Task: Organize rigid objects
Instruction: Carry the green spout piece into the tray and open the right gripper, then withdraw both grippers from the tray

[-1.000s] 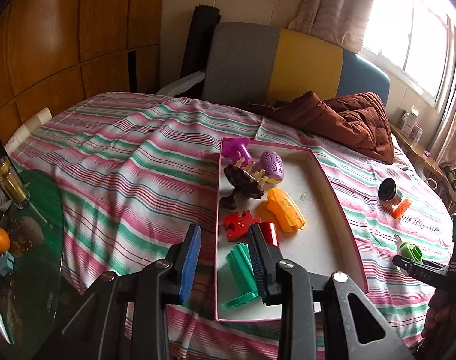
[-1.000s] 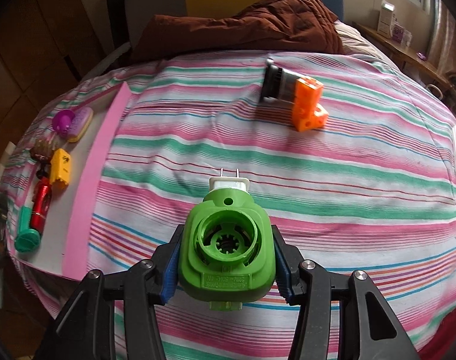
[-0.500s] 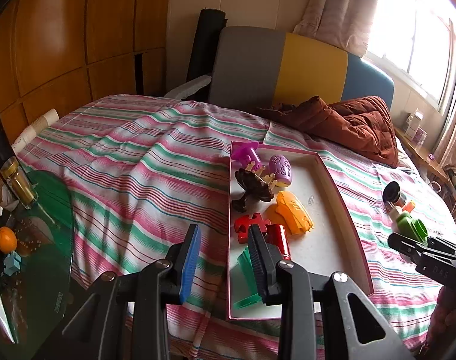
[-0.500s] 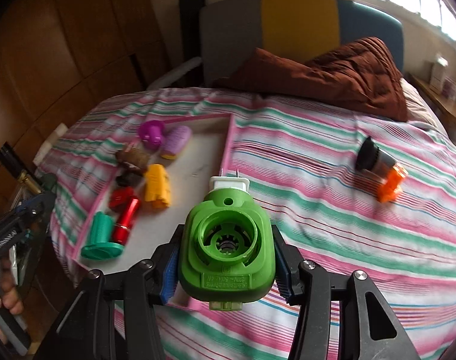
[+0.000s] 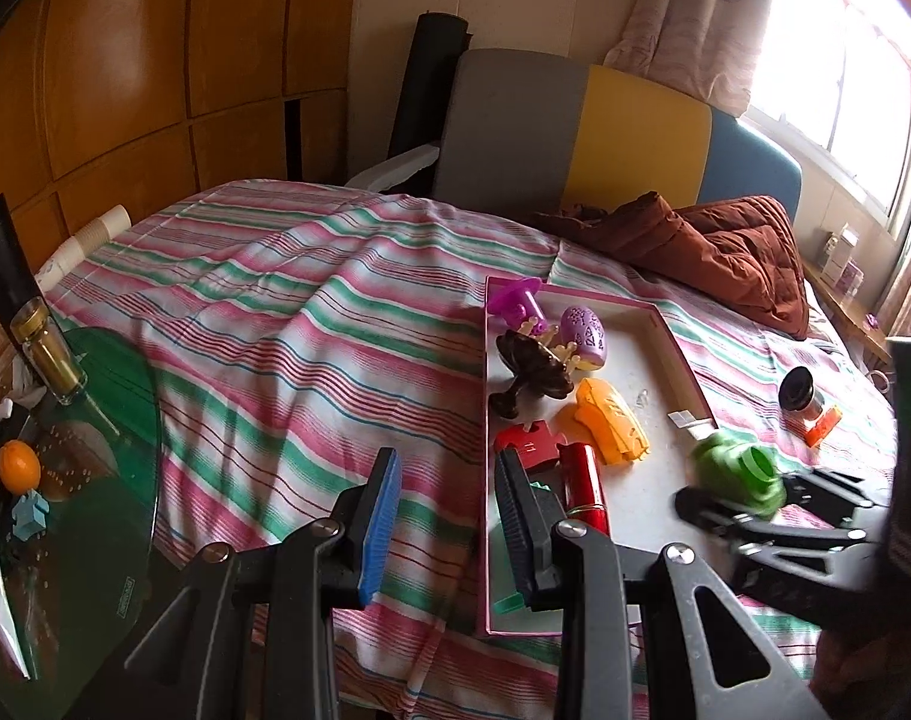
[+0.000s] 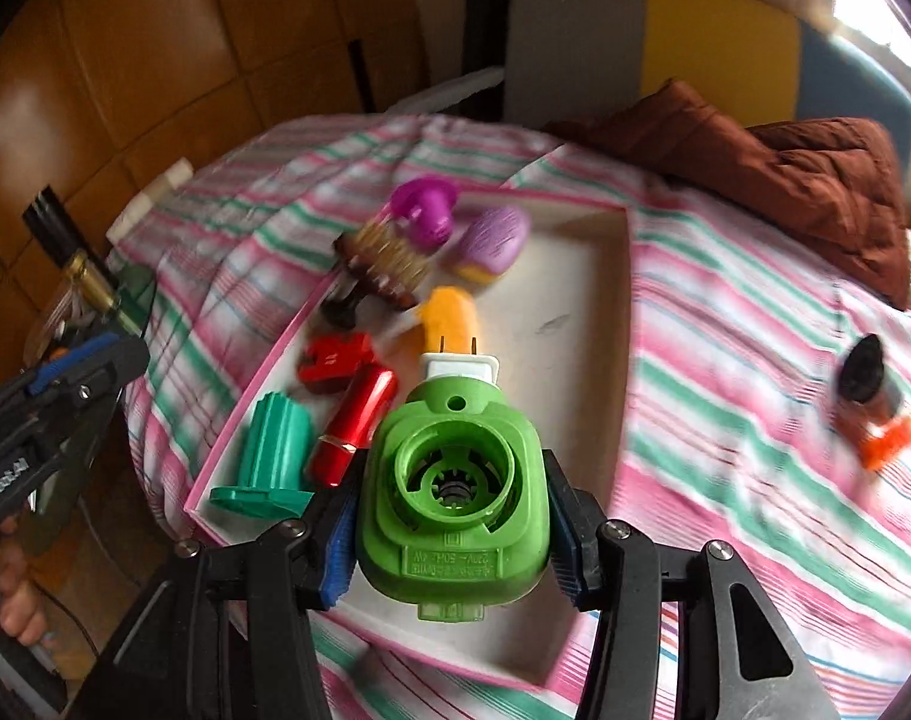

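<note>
R gripper (image 6: 452, 546) clamped on green plug (image 6: 452, 492) over pink tray (image 6: 620, 324); next: lower & release; L gripper (image 5: 446, 525) apart, empty.

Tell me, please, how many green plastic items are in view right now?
2. The bright green plastic plug-in device is gripped in the right tool over the pink-rimmed tray; the teal ribbed plastic piece lies in the tray's near left corner. Others may be hidden.
</note>
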Action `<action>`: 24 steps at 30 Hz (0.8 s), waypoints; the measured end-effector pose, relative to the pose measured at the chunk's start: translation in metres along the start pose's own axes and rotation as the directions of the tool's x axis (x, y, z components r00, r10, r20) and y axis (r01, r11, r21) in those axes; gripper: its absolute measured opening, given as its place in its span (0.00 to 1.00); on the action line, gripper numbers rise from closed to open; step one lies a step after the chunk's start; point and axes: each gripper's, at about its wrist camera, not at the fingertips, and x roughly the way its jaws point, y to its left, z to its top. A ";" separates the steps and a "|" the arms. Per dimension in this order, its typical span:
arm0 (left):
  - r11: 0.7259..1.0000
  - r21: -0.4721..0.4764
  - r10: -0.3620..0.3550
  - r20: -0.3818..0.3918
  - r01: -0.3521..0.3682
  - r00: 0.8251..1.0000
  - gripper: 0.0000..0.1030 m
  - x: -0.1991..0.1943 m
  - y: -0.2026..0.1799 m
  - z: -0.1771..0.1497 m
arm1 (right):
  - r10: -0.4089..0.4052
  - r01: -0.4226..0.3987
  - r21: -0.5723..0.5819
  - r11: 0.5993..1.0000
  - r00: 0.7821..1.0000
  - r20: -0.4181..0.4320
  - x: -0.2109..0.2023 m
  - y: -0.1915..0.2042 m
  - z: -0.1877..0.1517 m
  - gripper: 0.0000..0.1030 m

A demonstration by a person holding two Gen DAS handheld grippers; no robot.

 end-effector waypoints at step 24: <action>0.999 0.036 0.014 0.003 -0.014 1.000 0.31 -0.003 -0.005 -0.001 | -0.003 0.003 0.035 0.999 1.000 0.009 0.010 -0.001 -0.003 0.57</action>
